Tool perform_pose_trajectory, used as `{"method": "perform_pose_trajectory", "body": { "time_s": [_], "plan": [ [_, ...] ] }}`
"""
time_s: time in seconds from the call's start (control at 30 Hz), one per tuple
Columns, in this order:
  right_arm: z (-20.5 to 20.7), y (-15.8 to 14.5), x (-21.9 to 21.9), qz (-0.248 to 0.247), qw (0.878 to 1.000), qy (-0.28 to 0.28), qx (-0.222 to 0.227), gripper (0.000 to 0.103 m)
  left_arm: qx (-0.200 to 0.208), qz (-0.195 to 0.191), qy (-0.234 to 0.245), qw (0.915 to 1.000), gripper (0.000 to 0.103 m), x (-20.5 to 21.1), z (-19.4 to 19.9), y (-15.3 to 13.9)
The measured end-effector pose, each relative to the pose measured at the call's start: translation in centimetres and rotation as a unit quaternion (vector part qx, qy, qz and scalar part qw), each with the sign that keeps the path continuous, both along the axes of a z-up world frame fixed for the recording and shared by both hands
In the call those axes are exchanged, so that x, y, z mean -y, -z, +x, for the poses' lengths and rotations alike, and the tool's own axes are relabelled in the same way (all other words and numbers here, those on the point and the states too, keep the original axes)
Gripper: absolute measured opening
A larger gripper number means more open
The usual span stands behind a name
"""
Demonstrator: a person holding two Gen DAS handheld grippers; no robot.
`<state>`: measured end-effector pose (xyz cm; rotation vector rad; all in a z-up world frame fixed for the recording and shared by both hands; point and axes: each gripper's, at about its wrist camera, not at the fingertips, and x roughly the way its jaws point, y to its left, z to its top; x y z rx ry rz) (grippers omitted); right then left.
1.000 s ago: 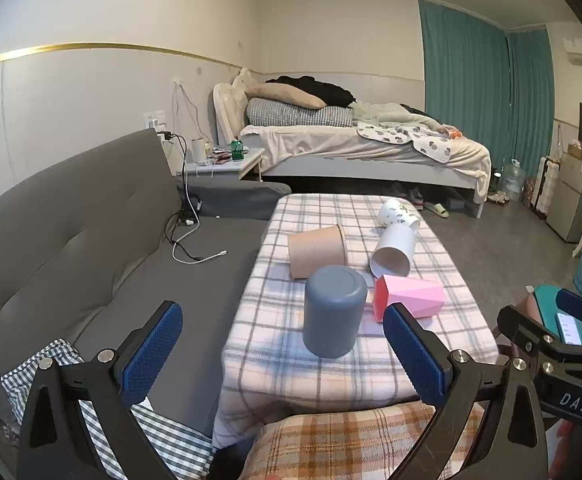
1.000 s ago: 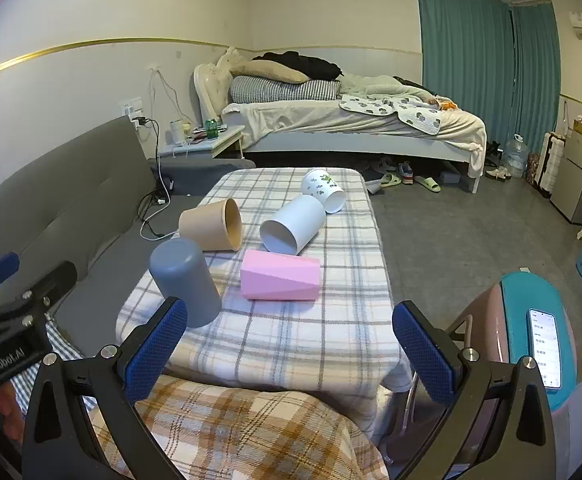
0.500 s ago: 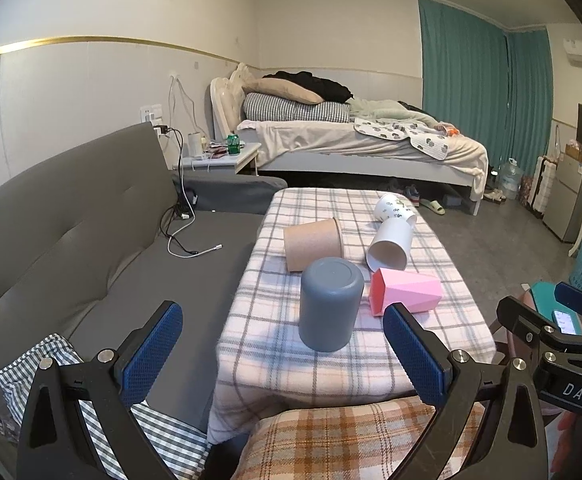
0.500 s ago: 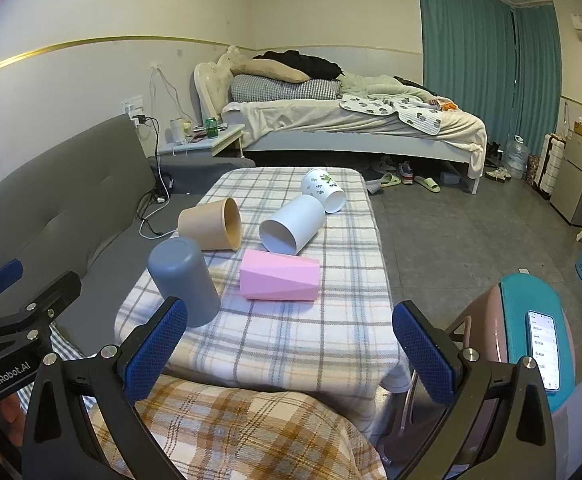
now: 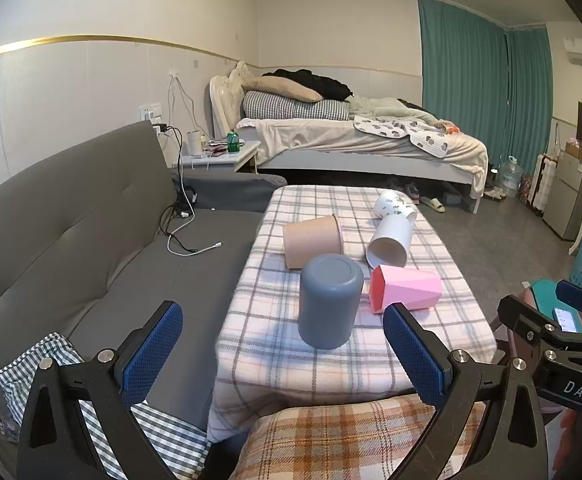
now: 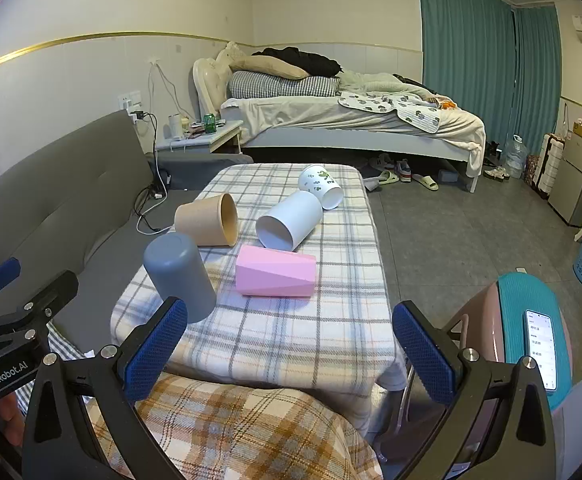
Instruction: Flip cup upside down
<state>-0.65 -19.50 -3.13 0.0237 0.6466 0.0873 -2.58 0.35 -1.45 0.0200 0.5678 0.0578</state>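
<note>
Grey cup [image 5: 329,300] upside down on table [image 5: 331,364]

The right gripper [image 5: 571,364] body reads "DAS"; the left gripper [image 6: 7,344] body reads "GenRobot.AI".

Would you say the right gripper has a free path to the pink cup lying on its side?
Probably yes. The right gripper is open, and only bare checked cloth lies between it and the pink cup. The grey cup stands off to the left, apart from it.
</note>
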Motion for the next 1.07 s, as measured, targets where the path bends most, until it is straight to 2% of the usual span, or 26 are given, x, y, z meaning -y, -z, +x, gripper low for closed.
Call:
{"method": "perform_pose_trajectory", "body": {
  "time_s": [1.07],
  "plan": [
    [-0.13, 0.66, 0.26, 0.001, 1.000, 0.004, -0.009, 0.103, -0.003, -0.001, 0.002, 1.0000, 0.103, -0.17, 0.30, 0.14]
  ]
}}
